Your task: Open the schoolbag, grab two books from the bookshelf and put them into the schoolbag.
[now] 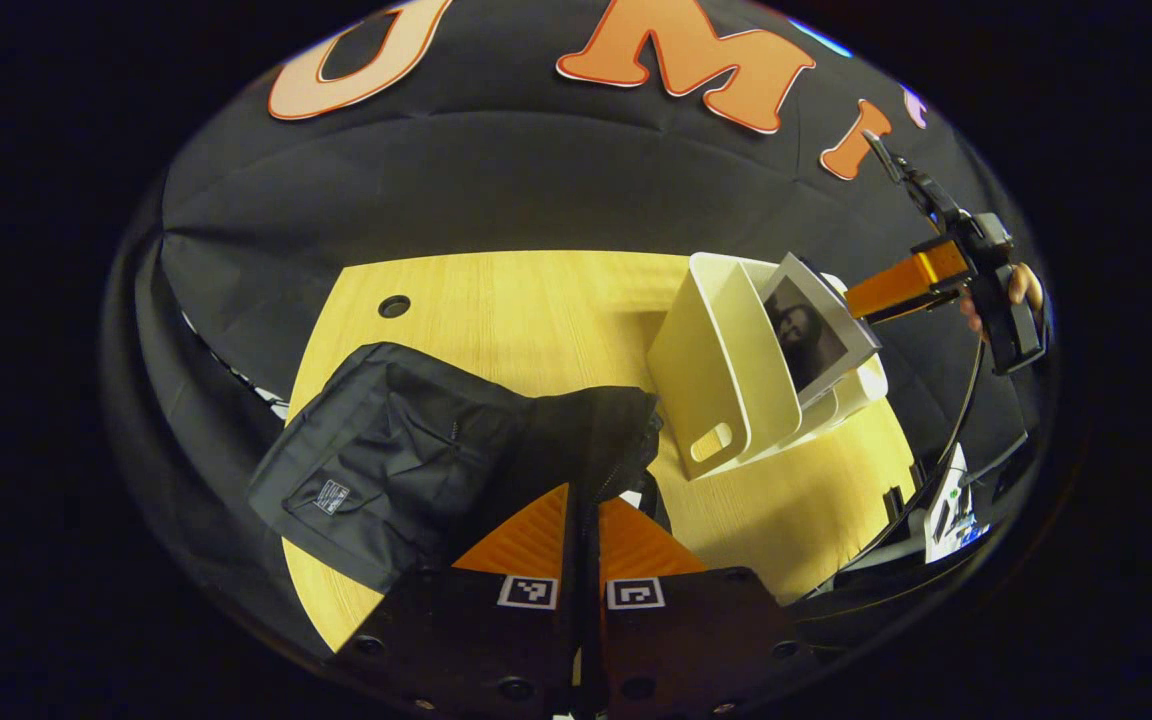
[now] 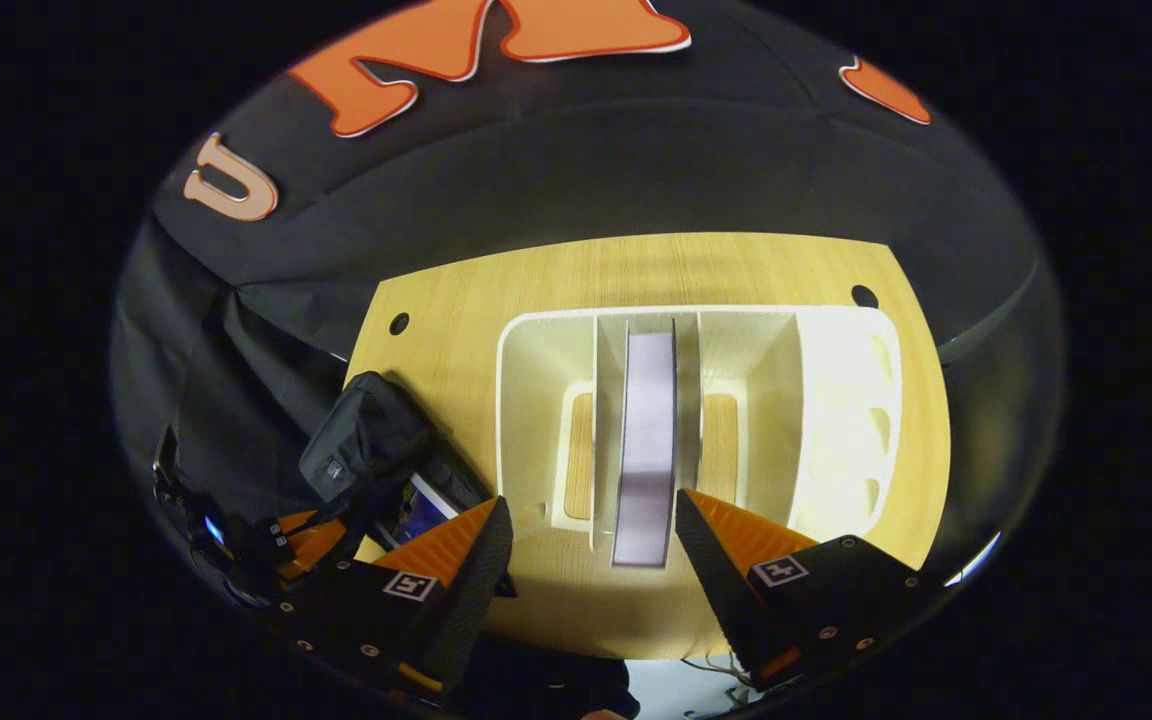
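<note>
Book (image 2: 645, 440) stood upright in the bookshelf (image 2: 536, 350), spine straight ahead between the right gripper's (image 2: 591, 540) spread fingers; left gripper (image 1: 581, 520) pinched the schoolbag (image 1: 416, 450).

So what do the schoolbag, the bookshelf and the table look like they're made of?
Schoolbag: soft black fabric, likely nylon, creased with a slight sheen. Bookshelf: smooth cream plastic, apparently moulded, with rounded edges. Table: light wood or wood-look laminate, straight grain lines.

Matt cloth schoolbag (image 1: 386, 450), wood-grain table (image 1: 516, 310)

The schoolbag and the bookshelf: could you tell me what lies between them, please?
Bare table separates schoolbag and bookshelf, per the left gripper view.
</note>
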Action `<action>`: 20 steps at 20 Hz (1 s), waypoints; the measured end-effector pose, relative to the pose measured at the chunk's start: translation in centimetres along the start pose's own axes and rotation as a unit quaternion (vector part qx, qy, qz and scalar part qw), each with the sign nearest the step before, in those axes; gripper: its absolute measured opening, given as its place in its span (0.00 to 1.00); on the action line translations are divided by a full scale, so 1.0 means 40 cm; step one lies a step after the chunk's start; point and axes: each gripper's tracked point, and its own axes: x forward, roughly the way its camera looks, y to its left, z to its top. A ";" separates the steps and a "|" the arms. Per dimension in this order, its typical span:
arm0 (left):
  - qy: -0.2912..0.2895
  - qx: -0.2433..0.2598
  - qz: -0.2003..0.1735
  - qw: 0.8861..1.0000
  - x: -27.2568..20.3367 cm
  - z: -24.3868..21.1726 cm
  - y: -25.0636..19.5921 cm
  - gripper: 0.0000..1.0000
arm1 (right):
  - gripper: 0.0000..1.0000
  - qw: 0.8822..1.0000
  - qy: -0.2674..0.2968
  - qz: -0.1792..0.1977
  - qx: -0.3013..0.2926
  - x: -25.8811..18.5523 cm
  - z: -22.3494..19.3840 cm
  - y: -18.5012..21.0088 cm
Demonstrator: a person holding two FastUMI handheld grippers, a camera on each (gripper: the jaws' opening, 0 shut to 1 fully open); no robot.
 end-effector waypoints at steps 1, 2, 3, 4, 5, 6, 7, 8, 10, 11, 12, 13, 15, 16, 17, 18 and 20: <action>0.002 -0.003 0.007 1.000 -0.002 -0.002 0.000 0.04 | 0.98 1.000 0.010 0.003 0.004 0.021 0.008 -0.004; 0.004 -0.006 0.015 1.000 -0.003 -0.001 0.004 0.04 | 0.98 1.000 0.016 0.000 0.000 0.046 0.014 -0.012; 0.006 -0.010 0.021 1.000 -0.003 -0.002 0.005 0.04 | 0.97 1.000 0.023 -0.003 -0.002 0.070 0.016 -0.018; 0.008 -0.012 0.025 1.000 -0.003 0.001 0.003 0.04 | 0.96 0.999 0.033 -0.008 -0.003 0.091 0.020 -0.024; 0.010 -0.017 0.028 0.999 -0.002 -0.004 0.003 0.04 | 0.94 0.999 0.040 -0.014 -0.006 0.105 0.021 -0.032; 0.011 -0.019 0.031 0.999 -0.005 -0.007 0.002 0.04 | 0.91 0.999 0.047 -0.022 -0.008 0.121 0.022 -0.046; 0.011 -0.022 0.034 0.999 -0.003 -0.006 0.001 0.04 | 0.93 0.998 0.050 -0.028 -0.004 0.128 0.021 -0.057; 0.012 -0.023 0.037 0.999 -0.004 -0.006 -0.001 0.04 | 0.72 0.998 0.054 -0.033 0.004 0.134 0.022 -0.068; 0.011 -0.021 0.041 0.999 -0.009 -0.002 -0.004 0.04 | 0.50 0.997 0.049 -0.050 0.008 0.129 0.033 -0.095; 0.010 -0.019 0.042 0.999 -0.012 0.000 -0.004 0.04 | 0.45 0.997 0.046 -0.064 0.009 0.126 0.033 -0.112; 0.008 -0.016 0.041 0.999 -0.014 0.002 -0.003 0.04 | 0.42 0.996 0.042 -0.073 0.010 0.118 0.034 -0.128; 0.007 -0.014 0.039 0.999 -0.013 0.002 -0.002 0.04 | 0.36 0.996 0.041 -0.077 0.011 0.106 0.029 -0.127; 0.006 -0.007 0.031 0.999 -0.015 0.005 -0.007 0.04 | 0.35 0.996 0.027 -0.084 0.010 0.071 0.023 -0.133; 0.005 0.000 0.028 1.000 -0.019 0.007 -0.004 0.04 | 0.35 0.996 0.020 -0.087 0.013 0.048 0.018 -0.134; 0.003 0.007 0.023 1.000 -0.021 0.007 -0.004 0.04 | 0.34 0.996 0.012 -0.086 0.018 0.021 0.011 -0.127; 0.002 0.012 0.017 1.000 -0.023 0.008 -0.002 0.04 | 0.35 0.996 0.004 -0.086 0.025 -0.011 0.008 -0.120; -0.001 0.016 0.003 1.000 -0.029 0.008 0.003 0.04 | 0.34 0.995 -0.015 -0.091 0.031 -0.067 -0.002 -0.105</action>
